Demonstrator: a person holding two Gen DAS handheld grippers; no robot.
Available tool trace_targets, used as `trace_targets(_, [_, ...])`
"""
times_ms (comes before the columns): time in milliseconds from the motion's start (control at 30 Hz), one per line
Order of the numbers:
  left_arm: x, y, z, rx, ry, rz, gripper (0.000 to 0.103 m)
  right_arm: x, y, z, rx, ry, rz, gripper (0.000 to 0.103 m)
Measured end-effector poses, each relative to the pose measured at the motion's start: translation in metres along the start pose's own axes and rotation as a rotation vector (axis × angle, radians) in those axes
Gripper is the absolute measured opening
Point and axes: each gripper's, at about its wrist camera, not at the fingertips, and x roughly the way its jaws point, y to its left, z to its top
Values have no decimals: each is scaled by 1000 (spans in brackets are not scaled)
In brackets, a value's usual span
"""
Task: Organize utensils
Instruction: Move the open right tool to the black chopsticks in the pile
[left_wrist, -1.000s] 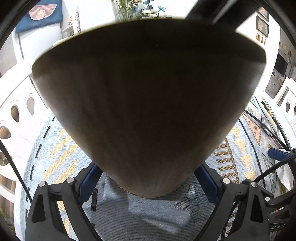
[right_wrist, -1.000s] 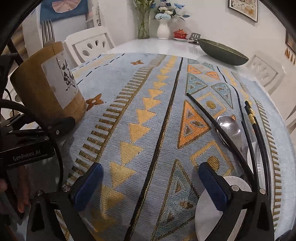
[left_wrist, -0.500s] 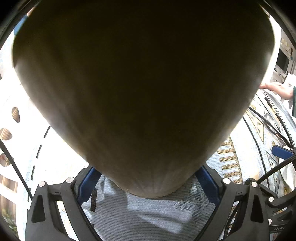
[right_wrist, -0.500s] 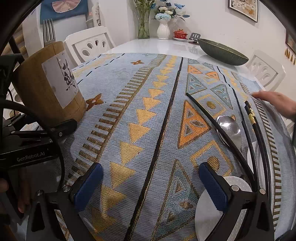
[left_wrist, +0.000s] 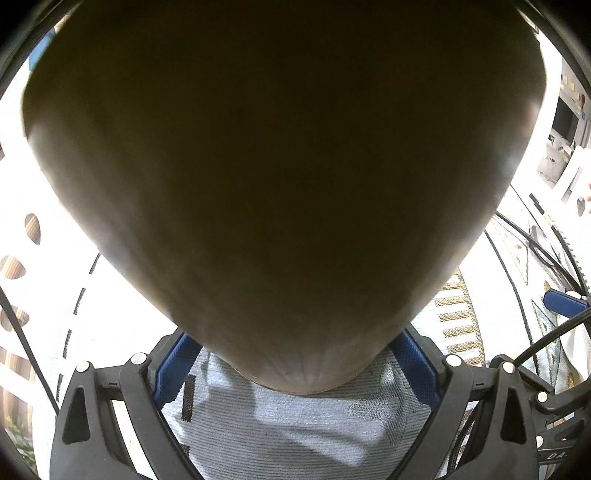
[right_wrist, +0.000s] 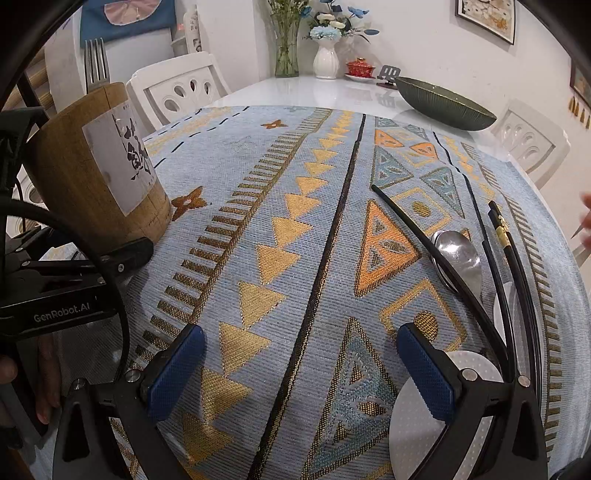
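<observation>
A wooden utensil holder (left_wrist: 288, 177) fills the left wrist view. Its base sits between the blue pads (left_wrist: 173, 365) of my left gripper (left_wrist: 295, 358), which touch its sides while the jaws are opening. The right wrist view shows the holder (right_wrist: 92, 184) upright on the patterned cloth at the left, with a fork (right_wrist: 96, 62) standing in it. A spoon (right_wrist: 458, 258) and black chopsticks (right_wrist: 511, 266) lie on the cloth at the right. My right gripper (right_wrist: 299, 373) hovers open over the cloth, nothing between its fingers.
A white round coaster (right_wrist: 424, 432) lies under my right finger. A dark green bowl (right_wrist: 443, 103), vases (right_wrist: 325, 61) and a red lidded cup stand at the table's far end. White chairs (right_wrist: 181, 92) ring the table. A person's fingers (right_wrist: 585, 221) show at the right edge.
The holder has come to fill the left wrist view, hiding its rim. A hand reached in over the chopsticks at the right, then drew back to the frame's edge. My right gripper stayed put.
</observation>
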Motion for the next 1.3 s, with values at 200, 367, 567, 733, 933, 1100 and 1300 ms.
trace_targets(200, [0,3,-1,-5,0,-7,98,0,0,0,0,0,0,103])
trace_targets(367, [0,4,0,-5,0,-7,98,0,0,0,-1,0,0,103])
trace_targets(567, [0,4,0,-5,0,-5,98,0,-1,-1,-1,0,0,103])
trace_targets(733, [1,3,1,-1,1,4,99,1,0,1,4,1,-3,103])
trace_targets(933, [1,0,2,3,2,12,99,0,2,9,43,213,-12,103])
trace_targets(1100, [2,-5,3,4,2,18,100,-15,-2,-1,87,405,60,100])
trace_targets(1300, [2,-6,1,5,2,18,100,-103,-22,12,120,230,74,91])
